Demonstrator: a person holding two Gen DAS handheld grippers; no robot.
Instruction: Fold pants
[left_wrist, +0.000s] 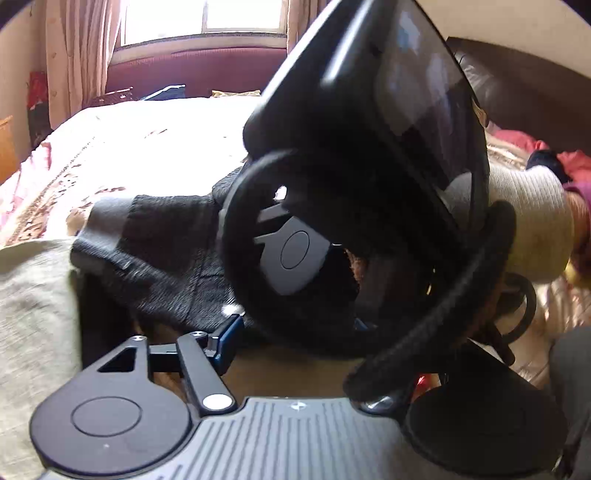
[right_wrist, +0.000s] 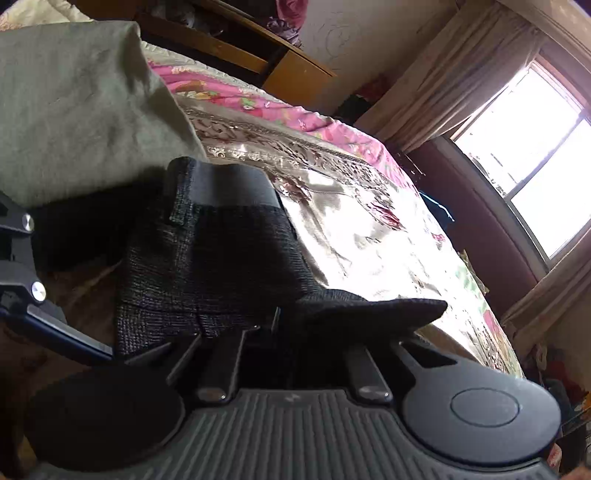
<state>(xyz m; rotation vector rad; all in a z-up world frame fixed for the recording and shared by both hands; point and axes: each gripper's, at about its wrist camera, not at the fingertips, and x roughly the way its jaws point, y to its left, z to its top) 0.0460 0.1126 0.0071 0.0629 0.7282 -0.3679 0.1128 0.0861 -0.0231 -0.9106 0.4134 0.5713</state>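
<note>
Black knitted pants (left_wrist: 155, 251) with a grey waistband lie folded on the bed. In the left wrist view the body of my right gripper (left_wrist: 332, 192) fills the middle, held by a hand in a ribbed cream sleeve (left_wrist: 532, 221). My left gripper (left_wrist: 295, 328) stands open; only its left finger (left_wrist: 225, 339) with a blue pad shows, just short of the pants' near edge, and the other is hidden. In the right wrist view my right gripper (right_wrist: 266, 325) is shut on the near edge of the pants (right_wrist: 221, 258), with a flap of fabric sticking out to the right. The left gripper's finger (right_wrist: 62, 328) shows at the left edge.
The bed has a shiny floral cover (right_wrist: 369, 221) lit by a window (right_wrist: 535, 166). A grey-green cloth (right_wrist: 74, 92) lies right beside the pants' waistband. Wooden furniture (right_wrist: 288, 74) stands behind the bed, and a maroon bench (left_wrist: 192, 70) runs under the window.
</note>
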